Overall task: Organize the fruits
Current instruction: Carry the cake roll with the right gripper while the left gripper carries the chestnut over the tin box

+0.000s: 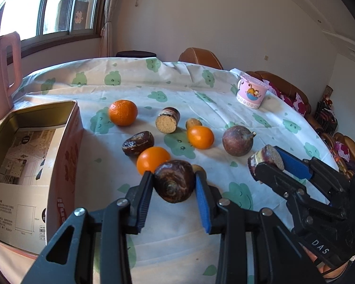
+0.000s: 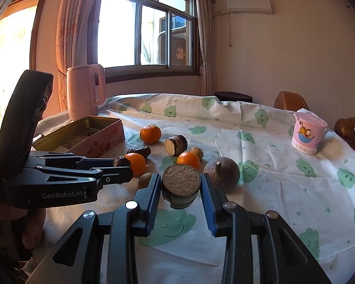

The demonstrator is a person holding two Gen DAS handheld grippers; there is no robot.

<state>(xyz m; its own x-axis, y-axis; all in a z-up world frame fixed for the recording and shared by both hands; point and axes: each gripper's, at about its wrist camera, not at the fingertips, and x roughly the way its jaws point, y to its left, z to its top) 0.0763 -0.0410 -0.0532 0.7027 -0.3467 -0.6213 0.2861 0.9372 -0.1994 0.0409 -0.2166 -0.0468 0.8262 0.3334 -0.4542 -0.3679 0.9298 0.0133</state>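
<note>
The tin (image 1: 35,142) at left of the frame holds no fruit yet. The left gripper (image 1: 174,185) grips a brown bulb (image 1: 174,183); the right gripper (image 2: 181,189) grips a cut stub (image 2: 181,182). Other fruits lie on the tabletop (image 1: 201,99).

box (image 1: 66,142): near corner cut by frame edge | kettle (image 1: 2,71): mostly out of frame

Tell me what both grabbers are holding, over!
Left gripper shut on dark round fruit. Right gripper shut on cut brown chunk. Open tin box waiting left, path unblocked.
</note>
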